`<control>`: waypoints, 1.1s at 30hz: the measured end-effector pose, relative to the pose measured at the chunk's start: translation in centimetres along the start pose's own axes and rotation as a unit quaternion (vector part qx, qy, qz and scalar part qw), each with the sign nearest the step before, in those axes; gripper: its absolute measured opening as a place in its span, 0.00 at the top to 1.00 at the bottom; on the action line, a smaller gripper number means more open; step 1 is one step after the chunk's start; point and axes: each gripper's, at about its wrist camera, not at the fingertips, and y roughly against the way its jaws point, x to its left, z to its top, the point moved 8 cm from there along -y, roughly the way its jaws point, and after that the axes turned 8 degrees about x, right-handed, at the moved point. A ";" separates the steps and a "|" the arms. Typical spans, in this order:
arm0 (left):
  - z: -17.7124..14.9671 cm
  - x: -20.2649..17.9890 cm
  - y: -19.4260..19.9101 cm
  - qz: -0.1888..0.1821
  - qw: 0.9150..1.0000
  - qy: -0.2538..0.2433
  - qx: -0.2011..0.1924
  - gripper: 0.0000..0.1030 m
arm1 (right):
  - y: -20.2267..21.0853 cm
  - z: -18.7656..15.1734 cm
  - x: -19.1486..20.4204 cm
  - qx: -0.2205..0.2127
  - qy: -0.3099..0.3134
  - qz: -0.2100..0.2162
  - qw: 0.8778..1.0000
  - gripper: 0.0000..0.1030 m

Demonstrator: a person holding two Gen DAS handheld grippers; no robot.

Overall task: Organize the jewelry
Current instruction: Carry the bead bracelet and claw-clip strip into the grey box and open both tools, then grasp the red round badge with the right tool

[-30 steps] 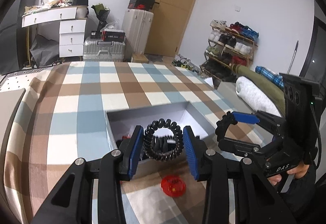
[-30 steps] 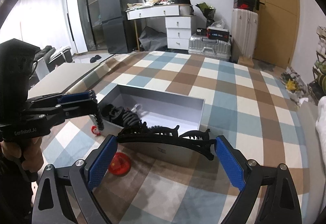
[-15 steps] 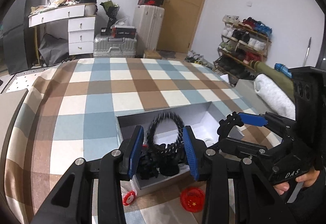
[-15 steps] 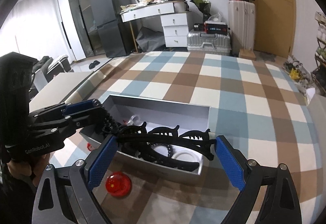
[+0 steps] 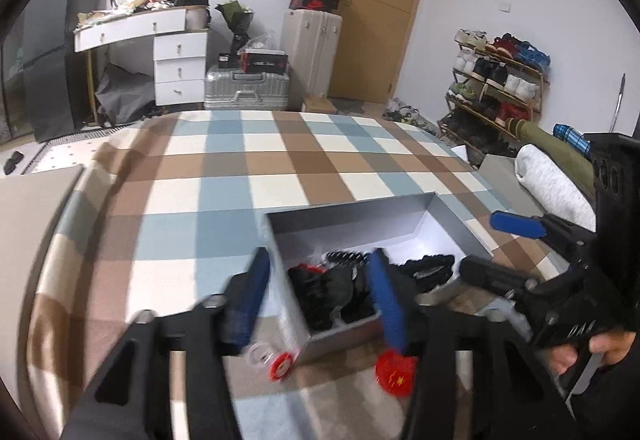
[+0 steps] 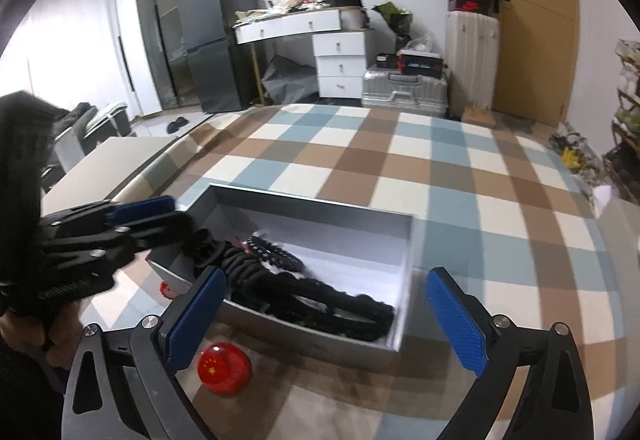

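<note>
A grey open box (image 6: 320,204) (image 5: 352,216) sits on the checked cloth. In it lie a black hair claw (image 6: 332,304), a black spiral hair tie (image 6: 272,254) and other black hair pieces (image 5: 332,292). My left gripper (image 5: 320,296) is open and empty, blurred, over the box's near left corner. My right gripper (image 6: 326,320) is open and empty just in front of the box. A red round badge (image 6: 224,362) (image 5: 396,370) lies on the cloth in front of the box. A small red piece (image 5: 282,366) lies by the box's corner.
The checked cloth (image 6: 440,168) covers a wide flat surface with room beyond the box. A grey board (image 6: 104,164) lies at its left edge. A desk, suitcases, fridge and shoe rack (image 5: 496,80) stand far behind.
Both grippers opened. The spiral hair tie left my left gripper and the hair claw left my right gripper; both now lie in the box. The left gripper swung left.
</note>
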 end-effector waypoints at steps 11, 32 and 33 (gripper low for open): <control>-3.0 0.2 -0.3 0.048 0.997 -0.036 0.039 0.01 | 0.0 -3.5 -0.4 0.059 -0.034 0.018 0.998 0.00; -5.8 2.0 -2.6 0.070 0.992 -0.013 0.100 0.01 | -3.9 -7.2 6.2 0.125 0.069 0.024 0.989 0.15; -5.8 2.1 -2.6 0.071 0.992 -0.012 0.101 0.01 | -3.9 -7.3 6.3 0.127 0.072 0.023 0.989 0.17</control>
